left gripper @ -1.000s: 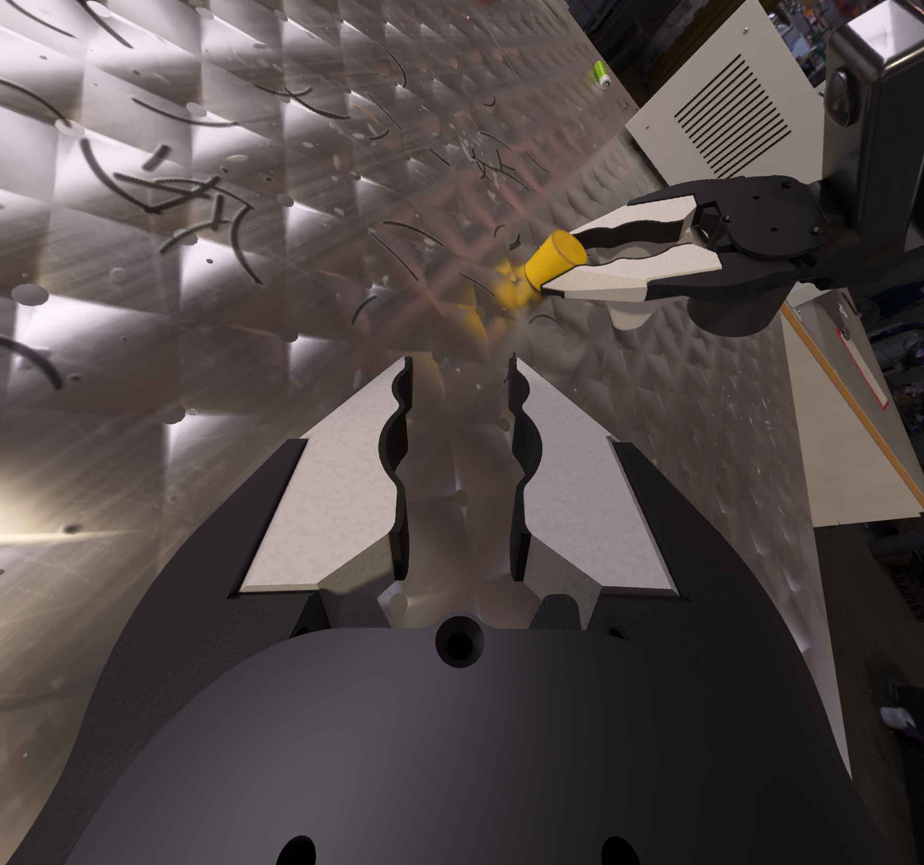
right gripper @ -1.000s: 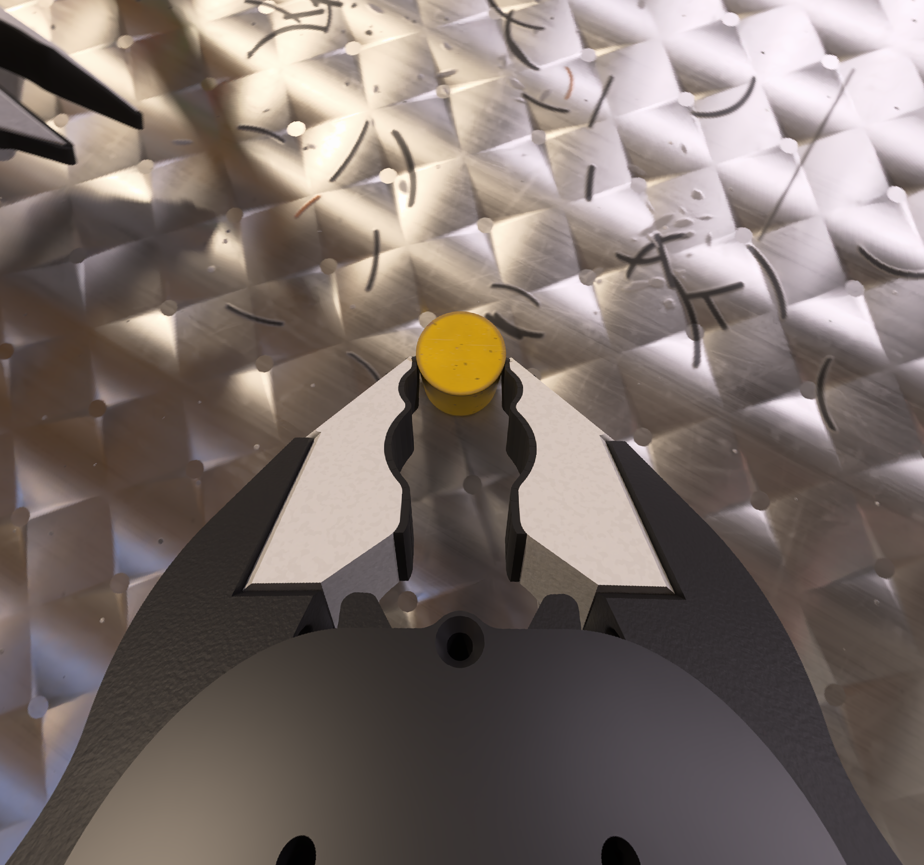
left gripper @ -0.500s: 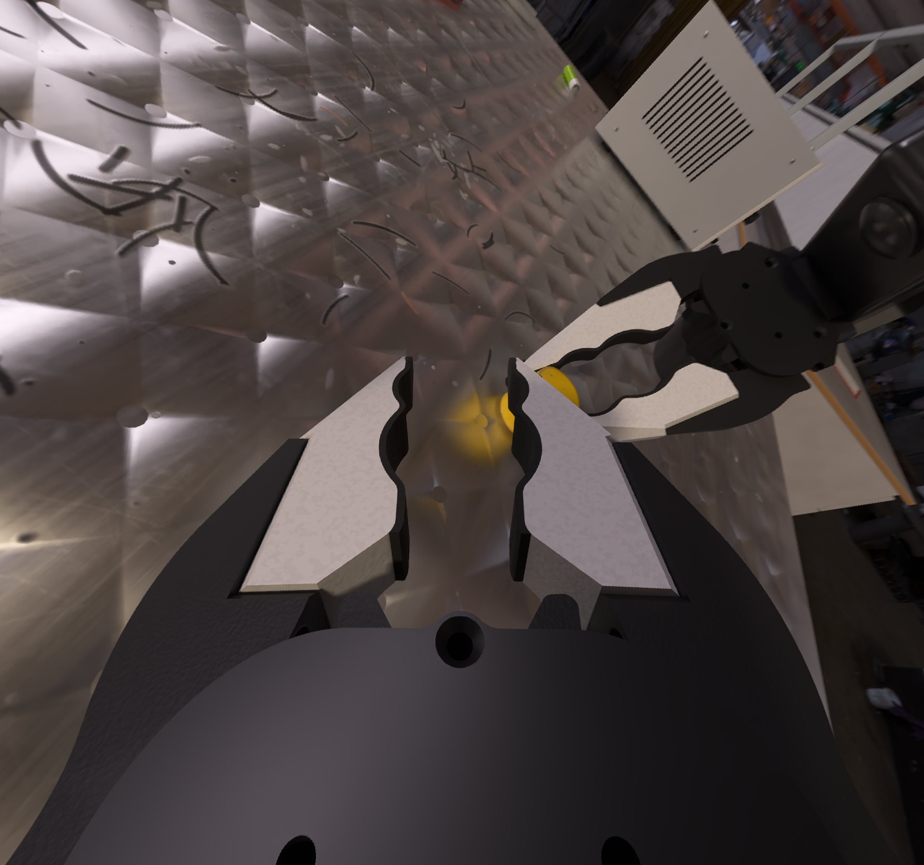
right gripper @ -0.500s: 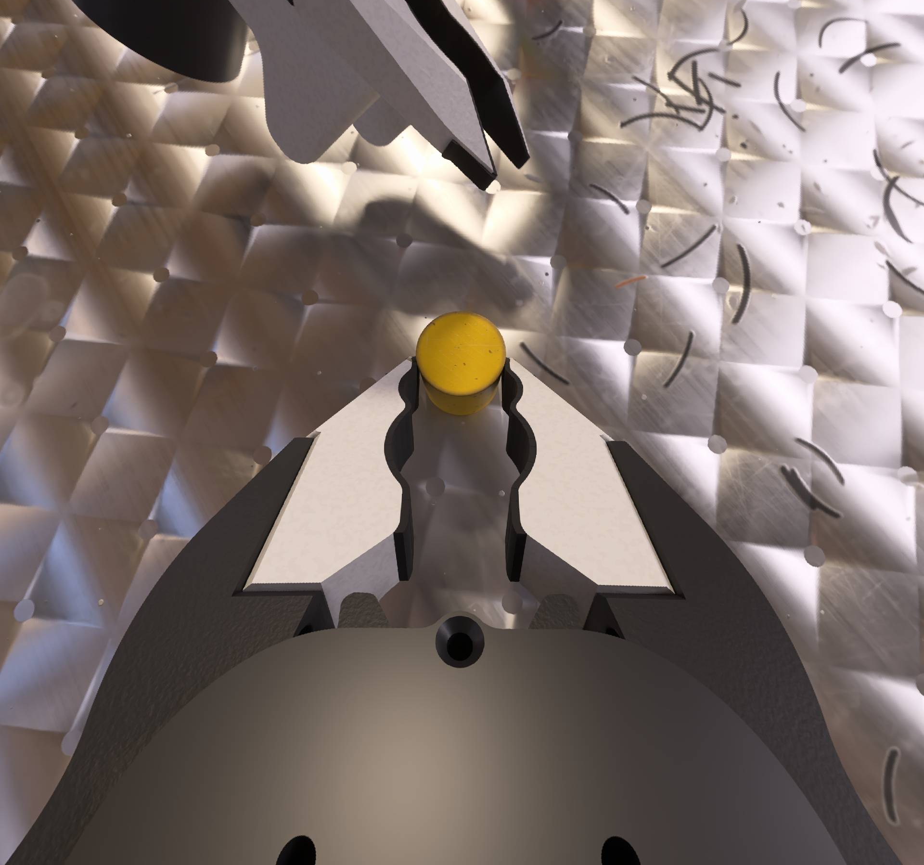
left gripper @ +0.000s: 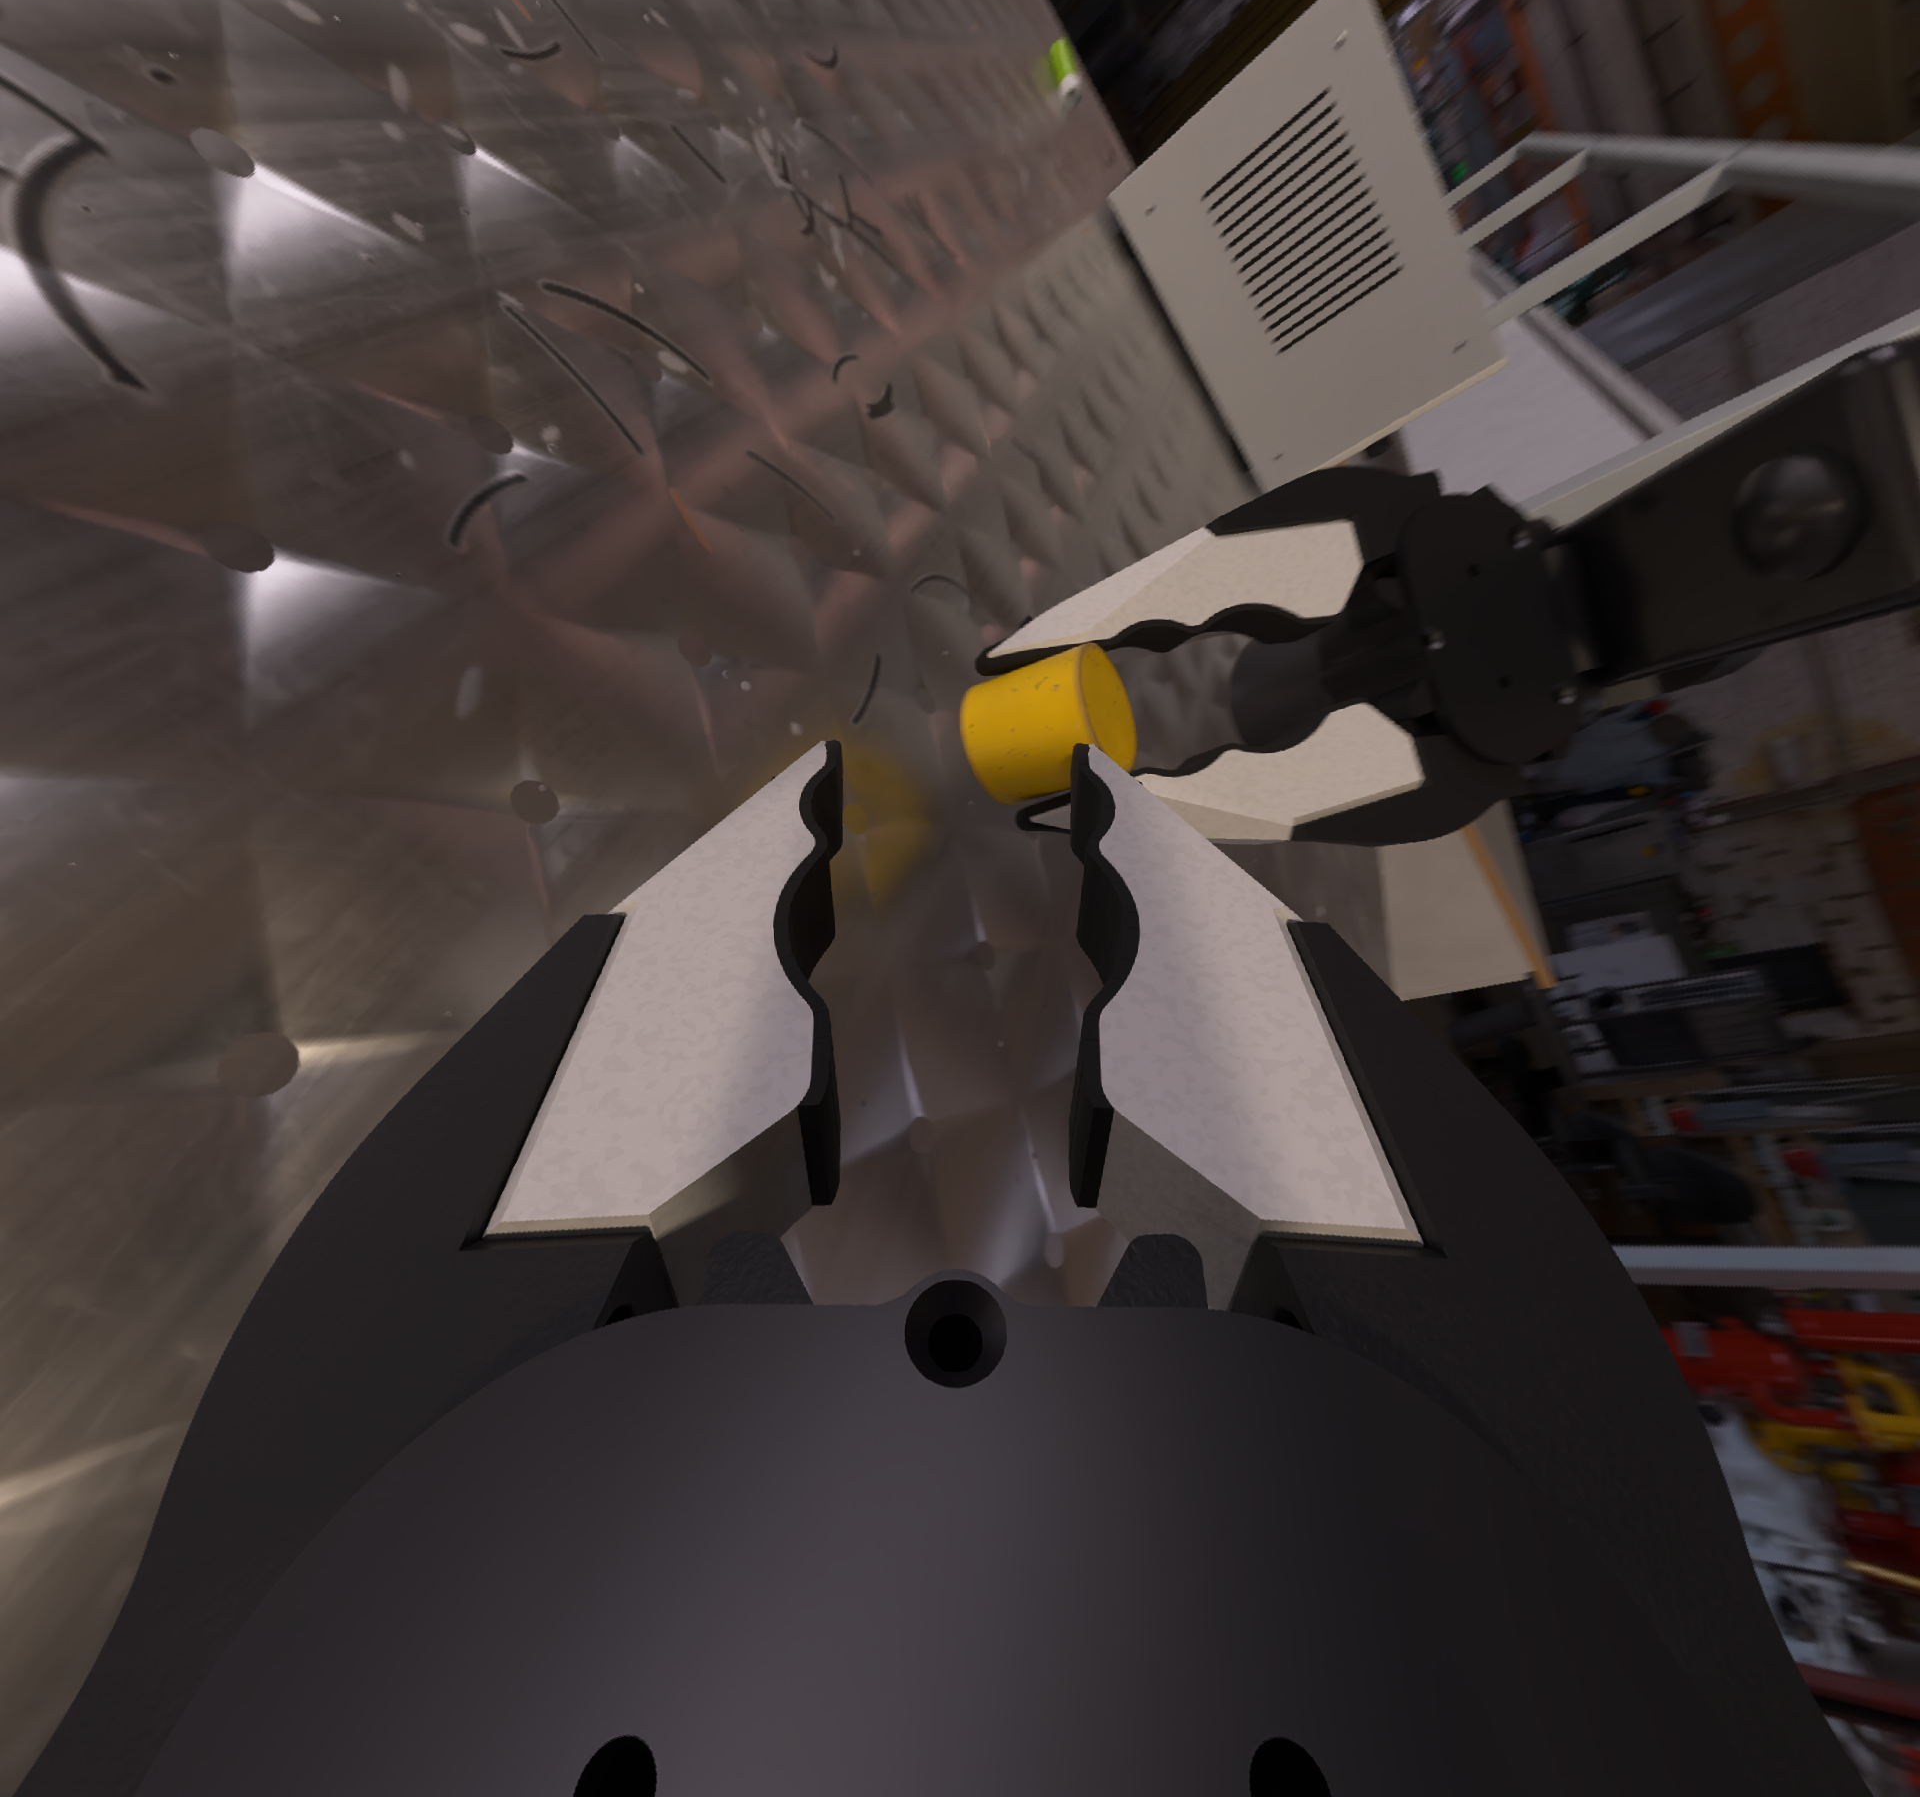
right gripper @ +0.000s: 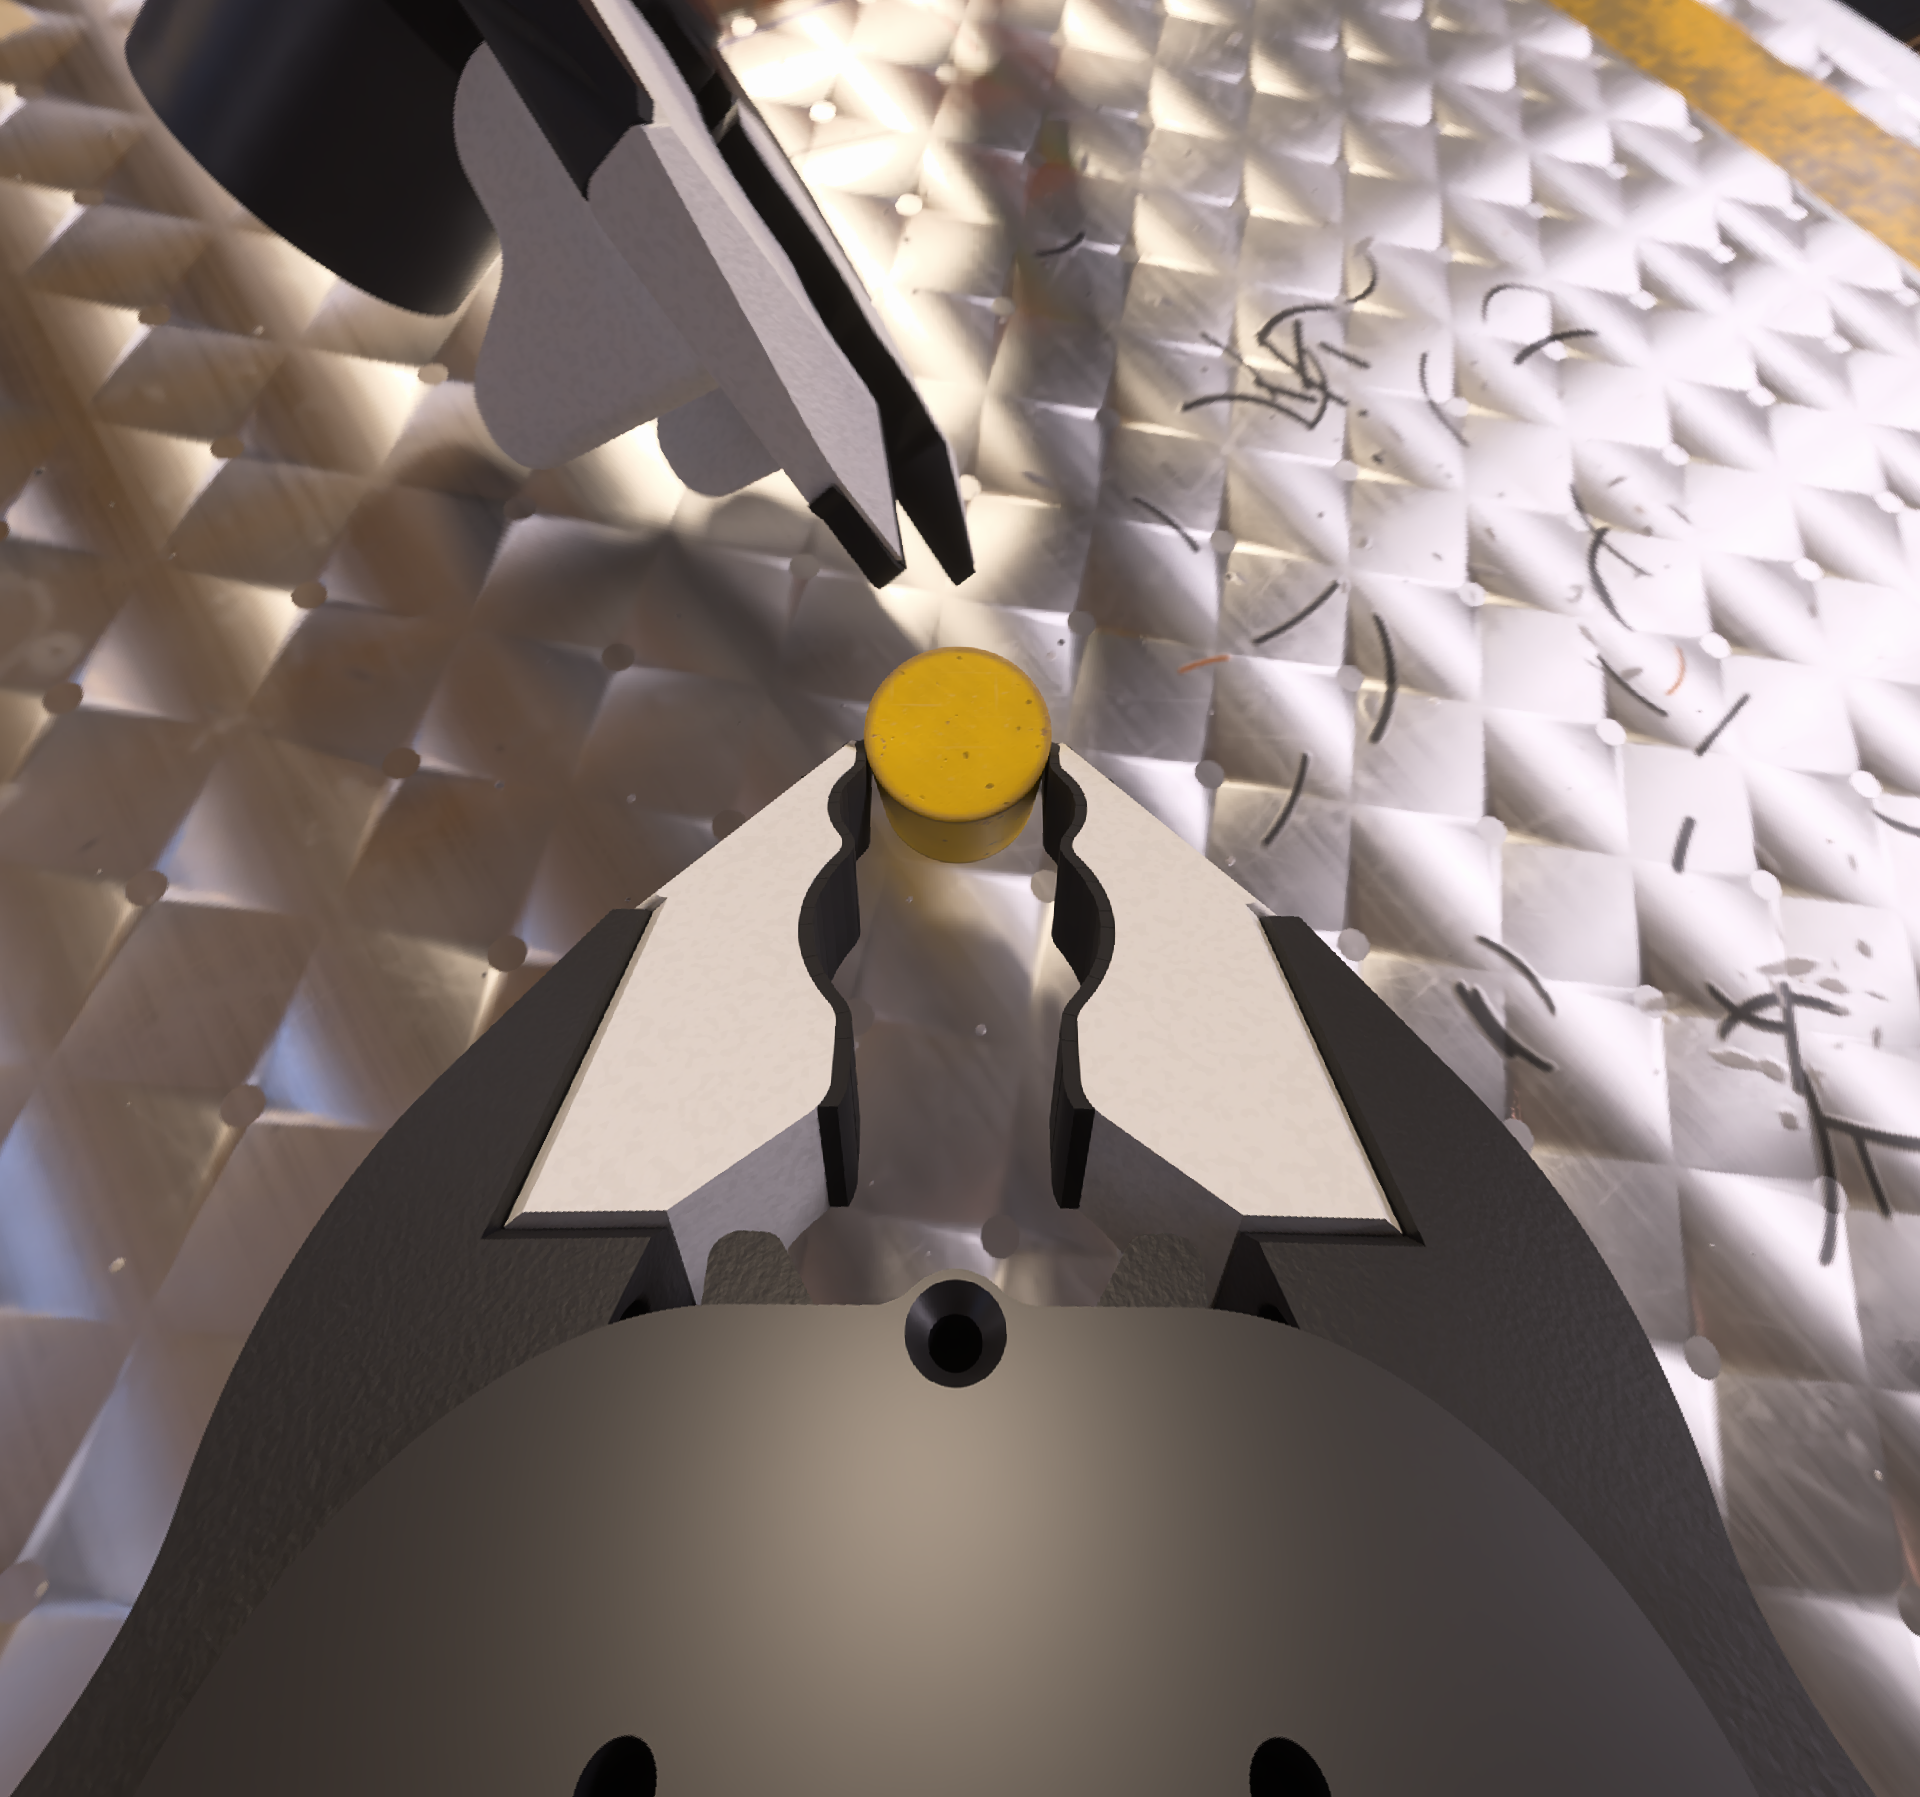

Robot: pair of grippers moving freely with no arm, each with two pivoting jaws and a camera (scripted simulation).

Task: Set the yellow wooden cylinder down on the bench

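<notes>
At frame centre, the right gripper [right gripper: 956, 760] pinches the yellow wooden cylinder [right gripper: 956, 739] across its curved side: light, rigid, roll-prone. Left gripper [left gripper: 954, 760] spread, empty, above the bench [right gripper: 1455, 812].

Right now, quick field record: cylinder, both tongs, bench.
cylinder: yellow wooden cylinder, gripped at the fingertips of the right tongs, flat end facing their camera
right tongs: shut on the cylinder
left tongs: open, empty, tips close to the cylinder
bench: embossed metal, dark curled shavings scattered
contact with bench: cannot tell; yellow reflection shows beside it
other: white vented box at bench edge
</notes>
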